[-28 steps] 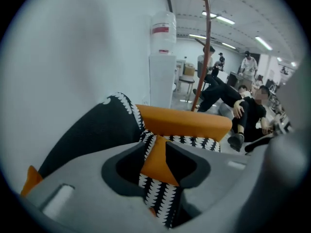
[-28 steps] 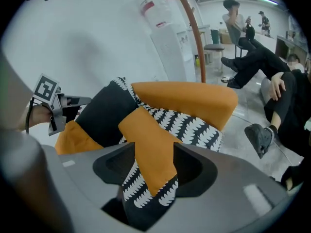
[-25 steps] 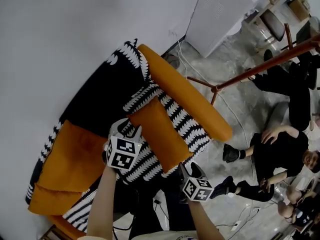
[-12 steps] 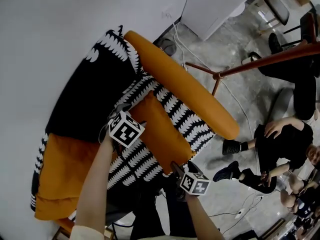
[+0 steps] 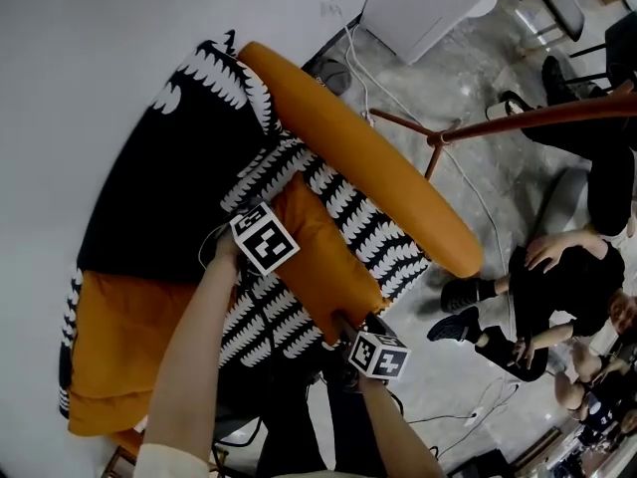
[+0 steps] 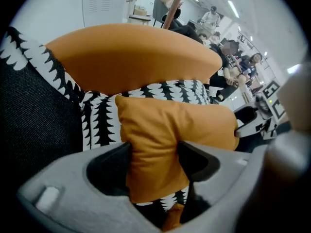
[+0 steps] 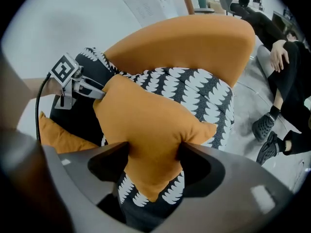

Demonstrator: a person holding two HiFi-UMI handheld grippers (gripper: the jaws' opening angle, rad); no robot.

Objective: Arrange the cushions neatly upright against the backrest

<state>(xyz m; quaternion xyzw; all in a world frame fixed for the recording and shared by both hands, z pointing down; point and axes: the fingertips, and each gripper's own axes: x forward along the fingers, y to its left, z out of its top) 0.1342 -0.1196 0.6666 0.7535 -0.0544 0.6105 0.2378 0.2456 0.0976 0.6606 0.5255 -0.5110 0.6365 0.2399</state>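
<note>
A long orange cushion (image 5: 320, 259) lies on the black-and-white patterned sofa seat (image 5: 261, 317), alongside the sofa's long orange padded rail (image 5: 368, 157). My left gripper (image 5: 277, 217) grips the cushion's far end. In the left gripper view its jaws (image 6: 153, 154) are closing, pinching the orange fabric (image 6: 165, 130). At the near end my right gripper (image 5: 348, 327) bites a corner. In the right gripper view the cushion (image 7: 146, 120) bulges between the pads (image 7: 153, 157). A second orange cushion (image 5: 124, 342) lies flat at the left, below the black cover (image 5: 149, 197).
A white wall runs along the upper left. A reddish wooden stand (image 5: 518, 122) and a white cabinet (image 5: 428, 3) are beyond the sofa. People sit on the floor at the right (image 5: 557, 287). Cables trail on the grey floor (image 5: 468, 207).
My left gripper has moved up along the sofa seat to the cushion's far end. Both grippers now pinch the cushion's ends, and the head view has shifted slightly.
</note>
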